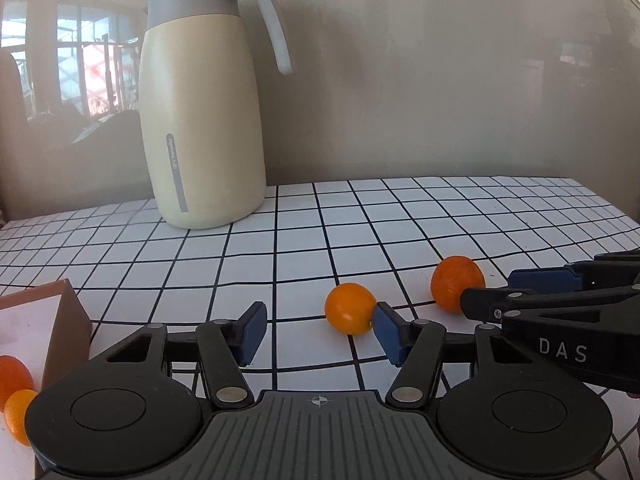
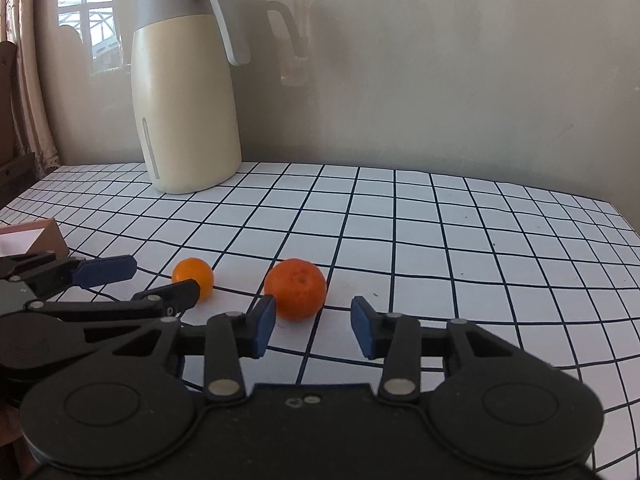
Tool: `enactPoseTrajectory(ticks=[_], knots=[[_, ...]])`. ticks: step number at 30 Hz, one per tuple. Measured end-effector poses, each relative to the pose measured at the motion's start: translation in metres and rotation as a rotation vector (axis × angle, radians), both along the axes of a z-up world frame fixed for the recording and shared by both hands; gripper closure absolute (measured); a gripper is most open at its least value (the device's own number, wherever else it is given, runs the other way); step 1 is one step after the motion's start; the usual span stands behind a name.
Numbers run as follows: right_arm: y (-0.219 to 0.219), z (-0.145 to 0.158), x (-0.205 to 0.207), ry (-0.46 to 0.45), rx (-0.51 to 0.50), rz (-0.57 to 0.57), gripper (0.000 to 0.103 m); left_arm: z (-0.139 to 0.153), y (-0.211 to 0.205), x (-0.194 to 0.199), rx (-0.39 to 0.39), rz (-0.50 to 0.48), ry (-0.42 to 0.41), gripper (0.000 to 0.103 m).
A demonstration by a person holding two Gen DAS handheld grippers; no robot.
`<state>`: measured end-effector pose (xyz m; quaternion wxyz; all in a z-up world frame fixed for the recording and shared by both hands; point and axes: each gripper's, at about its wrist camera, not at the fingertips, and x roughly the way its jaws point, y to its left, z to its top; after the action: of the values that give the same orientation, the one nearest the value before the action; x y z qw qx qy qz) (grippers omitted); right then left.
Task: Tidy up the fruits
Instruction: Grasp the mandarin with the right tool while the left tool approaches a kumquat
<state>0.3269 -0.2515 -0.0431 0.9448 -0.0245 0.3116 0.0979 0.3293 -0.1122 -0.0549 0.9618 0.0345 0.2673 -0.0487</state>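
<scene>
Daylight, soft and even; we trace it to a window [image 2: 86,20] at upper left, mirrored on the glossy wall [image 1: 440,80]. We note the jug [image 2: 186,100] casting a faint shadow on that wall. Fisheye bends the checked surface [image 2: 440,240] at the edges; corners vignette dark. Focus crisp, no motion blur.

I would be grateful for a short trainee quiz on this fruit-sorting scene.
1. True or false: the jug stands upright on the checked cloth.
2. How many oranges lie loose on the cloth, outside the box? A one, B two, C four.
3. Fill in: the larger orange lies nearest the ___ gripper.

Key
1. True.
2. B: the smaller orange and the larger orange.
3. Right: it sits just ahead of the right gripper, which is open.
</scene>
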Motion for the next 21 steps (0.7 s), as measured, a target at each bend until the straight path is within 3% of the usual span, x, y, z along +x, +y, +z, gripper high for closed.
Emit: enactPoseTrajectory(ticks=[21], knots=[[0.001, -0.003, 0.014, -0.022, 0.005, -0.006, 0.065, 0.0, 0.005, 0.019, -0.048, -0.003, 0.018, 0.043]])
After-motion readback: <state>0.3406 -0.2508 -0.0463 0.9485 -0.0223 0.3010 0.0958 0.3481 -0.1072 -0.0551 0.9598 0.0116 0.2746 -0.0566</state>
